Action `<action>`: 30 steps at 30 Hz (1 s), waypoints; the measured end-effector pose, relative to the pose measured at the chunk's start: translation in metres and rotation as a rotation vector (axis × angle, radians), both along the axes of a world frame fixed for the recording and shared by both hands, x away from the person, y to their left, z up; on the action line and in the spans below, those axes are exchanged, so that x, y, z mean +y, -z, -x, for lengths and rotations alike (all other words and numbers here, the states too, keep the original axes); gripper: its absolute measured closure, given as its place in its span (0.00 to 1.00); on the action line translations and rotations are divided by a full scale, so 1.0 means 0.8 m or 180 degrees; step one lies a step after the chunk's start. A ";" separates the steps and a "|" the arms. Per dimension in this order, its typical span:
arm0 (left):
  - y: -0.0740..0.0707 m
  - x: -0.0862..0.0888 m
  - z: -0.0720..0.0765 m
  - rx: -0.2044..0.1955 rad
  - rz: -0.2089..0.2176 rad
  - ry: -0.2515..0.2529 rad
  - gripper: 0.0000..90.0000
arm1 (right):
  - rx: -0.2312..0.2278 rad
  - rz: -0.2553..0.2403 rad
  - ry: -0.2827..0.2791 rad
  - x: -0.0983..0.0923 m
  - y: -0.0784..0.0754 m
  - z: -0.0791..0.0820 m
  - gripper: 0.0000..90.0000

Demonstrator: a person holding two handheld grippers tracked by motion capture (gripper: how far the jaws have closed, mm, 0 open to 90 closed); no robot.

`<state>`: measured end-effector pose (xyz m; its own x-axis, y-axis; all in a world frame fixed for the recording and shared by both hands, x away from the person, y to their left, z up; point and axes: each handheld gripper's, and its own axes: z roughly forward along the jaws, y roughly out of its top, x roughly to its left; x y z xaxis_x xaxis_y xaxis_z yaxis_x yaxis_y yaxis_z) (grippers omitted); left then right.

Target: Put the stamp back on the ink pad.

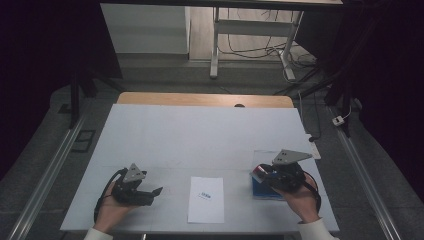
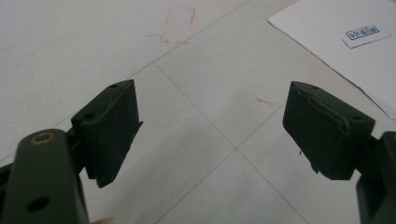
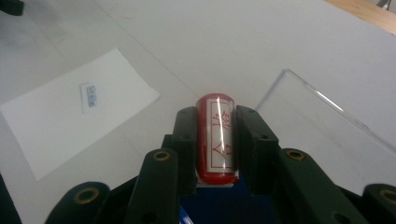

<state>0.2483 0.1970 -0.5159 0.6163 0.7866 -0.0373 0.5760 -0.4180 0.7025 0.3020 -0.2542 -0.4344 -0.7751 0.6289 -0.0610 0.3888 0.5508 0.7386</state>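
Note:
My right gripper point(image 3: 215, 122) is shut on a red cylindrical stamp point(image 3: 215, 140) whose white face bears red characters. In the high view that gripper point(image 1: 261, 173) sits at the right with the stamp point(image 1: 258, 171) pointing left, above a blue box point(image 1: 261, 190). A white sheet of paper point(image 1: 206, 206) with a small blue label lies in the middle of the table, to the stamp's left point(image 3: 60, 126). My left gripper point(image 1: 156, 193) rests low at the left with its jaws wide apart over bare table point(image 2: 212, 121), nothing between them. The sheet's corner point(image 2: 327, 32) lies beyond its jaws.
The blue box point(image 3: 219, 207) has a clear plastic lid point(image 3: 327, 135) standing open on its far side. The white table top point(image 1: 200, 135) has faint red pen marks point(image 2: 175, 28). A wooden edge point(image 1: 205, 99) runs along the back, with desk legs and cables behind.

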 end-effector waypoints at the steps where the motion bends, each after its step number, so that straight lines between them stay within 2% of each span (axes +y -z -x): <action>1: 0.000 0.000 0.000 0.0000 -0.0004 0.0003 0.21 | 0.0001 -0.0002 0.0020 -0.004 0.001 0.000 0.78; 13: 0.000 0.001 0.000 0.0002 0.0004 -0.0001 0.21 | 0.0027 0.0010 0.0151 -0.028 0.002 -0.001 0.78; 23: 0.000 0.001 0.000 0.0003 -0.0002 0.0002 0.21 | 0.0149 0.0219 0.0258 -0.042 0.015 -0.006 0.78; 30: 0.000 0.000 0.000 0.0005 -0.0008 0.0008 0.21 | 0.0206 0.0377 0.0236 -0.040 0.026 -0.011 0.78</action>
<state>0.2483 0.1972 -0.5162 0.6183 0.7851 -0.0364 0.5760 -0.4211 0.7006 0.3106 -0.2861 -0.4553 -0.7315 0.6759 -0.0894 0.4764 0.6005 0.6422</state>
